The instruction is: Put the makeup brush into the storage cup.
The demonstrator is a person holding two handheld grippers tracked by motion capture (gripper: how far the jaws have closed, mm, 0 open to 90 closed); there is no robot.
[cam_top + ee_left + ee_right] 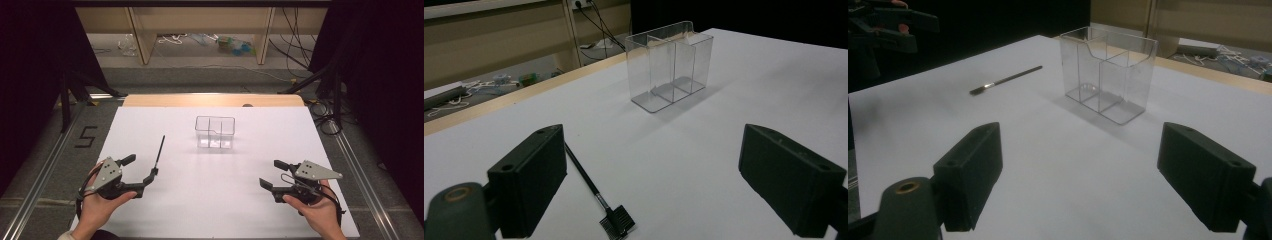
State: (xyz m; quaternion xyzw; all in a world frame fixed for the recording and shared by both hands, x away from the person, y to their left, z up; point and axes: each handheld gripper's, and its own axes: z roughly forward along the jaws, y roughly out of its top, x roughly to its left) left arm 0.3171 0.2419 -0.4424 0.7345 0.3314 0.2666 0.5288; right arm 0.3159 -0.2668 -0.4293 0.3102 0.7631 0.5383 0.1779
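Brush (596, 196): thin, black, flat-lying

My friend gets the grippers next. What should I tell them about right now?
Left gripper: open, holding nothing, its jaws close to the brush end of the thin black brush.
Right gripper: open, holding nothing, at the near right of the table.
The brush lies flat on the white table, left of the clear divided box.
The box stands upright mid-table with nothing in its compartments.
Done: nothing picked up yet.
Left: probably grasp the brush with the left gripper and stand it in the box.
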